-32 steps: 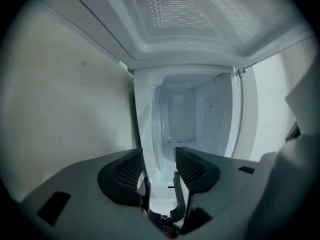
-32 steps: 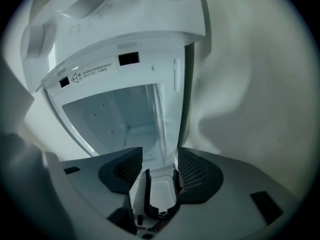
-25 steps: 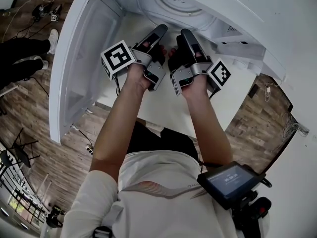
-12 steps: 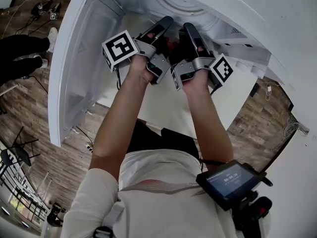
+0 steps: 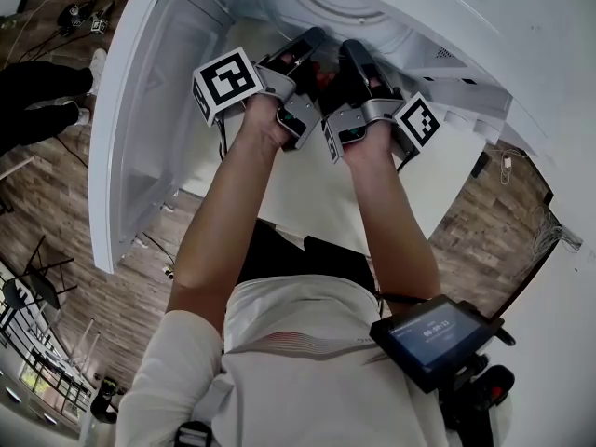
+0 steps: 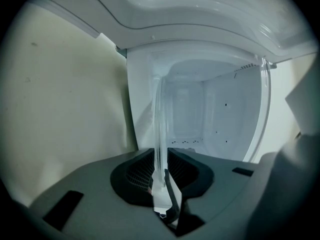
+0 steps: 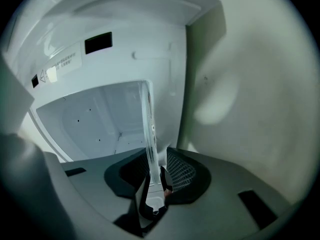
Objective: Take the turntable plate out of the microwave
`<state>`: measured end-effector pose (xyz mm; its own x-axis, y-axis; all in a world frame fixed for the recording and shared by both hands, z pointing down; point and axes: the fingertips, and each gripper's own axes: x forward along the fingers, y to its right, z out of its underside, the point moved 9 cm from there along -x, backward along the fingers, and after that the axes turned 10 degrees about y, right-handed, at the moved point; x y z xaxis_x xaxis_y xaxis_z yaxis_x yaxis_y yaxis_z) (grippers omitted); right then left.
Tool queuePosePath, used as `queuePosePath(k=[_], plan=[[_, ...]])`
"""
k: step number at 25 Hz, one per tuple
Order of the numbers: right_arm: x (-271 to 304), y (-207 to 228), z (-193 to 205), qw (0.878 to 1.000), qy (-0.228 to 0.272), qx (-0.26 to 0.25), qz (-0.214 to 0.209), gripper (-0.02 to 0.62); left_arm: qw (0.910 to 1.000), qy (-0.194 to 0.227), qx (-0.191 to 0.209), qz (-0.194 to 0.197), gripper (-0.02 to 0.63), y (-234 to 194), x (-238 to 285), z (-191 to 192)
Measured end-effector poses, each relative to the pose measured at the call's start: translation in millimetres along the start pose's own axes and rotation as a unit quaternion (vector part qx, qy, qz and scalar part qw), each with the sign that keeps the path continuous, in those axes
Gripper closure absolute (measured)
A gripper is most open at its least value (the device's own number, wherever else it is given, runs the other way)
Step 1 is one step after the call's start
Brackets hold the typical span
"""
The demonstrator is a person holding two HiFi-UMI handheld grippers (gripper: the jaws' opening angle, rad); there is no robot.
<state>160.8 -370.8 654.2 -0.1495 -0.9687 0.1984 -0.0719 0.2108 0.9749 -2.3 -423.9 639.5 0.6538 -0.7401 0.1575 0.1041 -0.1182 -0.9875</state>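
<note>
The clear glass turntable plate [image 5: 328,4] lies inside the open white microwave [image 5: 438,26]. In the head view my left gripper [image 5: 311,39] and right gripper [image 5: 352,50] reach side by side into the cavity, at the plate's near rim. The plate [image 6: 160,119] shows edge-on in the left gripper view, its rim between the closing jaws of the left gripper [image 6: 161,170], pads against the glass. The right gripper view has the same: the plate's rim [image 7: 148,129] runs into the right gripper [image 7: 156,173], whose jaws are closing on it.
The microwave door [image 5: 140,128] stands swung open on the left. The control panel side [image 5: 466,101] is at the right. The microwave stands on a white counter [image 5: 298,198]. A bystander's legs [image 5: 37,101] stand on the wooden floor [image 5: 56,212] at far left.
Both grippers have pushed a little deeper into the microwave, and their jaws have narrowed from wide apart onto the plate's near rim.
</note>
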Motion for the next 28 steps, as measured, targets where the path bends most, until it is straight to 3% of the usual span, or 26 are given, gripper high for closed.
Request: queuePosePath(k=[6,14,28], plan=[[3,-4,2,1.000,-0.001,0.003,-0.006,0.494,1.0000,-0.005,0.008,-0.003,0.557,1,3,-1],[4,-12,1,0.999,-0.008,-0.043,-0.020,0.558,0.9998,0.008,-0.007,0.017,0.566,-1,2,0],[-23,-25,11,0.996,-0.009,-0.070,-0.047,0.561,0.9971,0.018,-0.009,0.073,0.569,9,-24,13]])
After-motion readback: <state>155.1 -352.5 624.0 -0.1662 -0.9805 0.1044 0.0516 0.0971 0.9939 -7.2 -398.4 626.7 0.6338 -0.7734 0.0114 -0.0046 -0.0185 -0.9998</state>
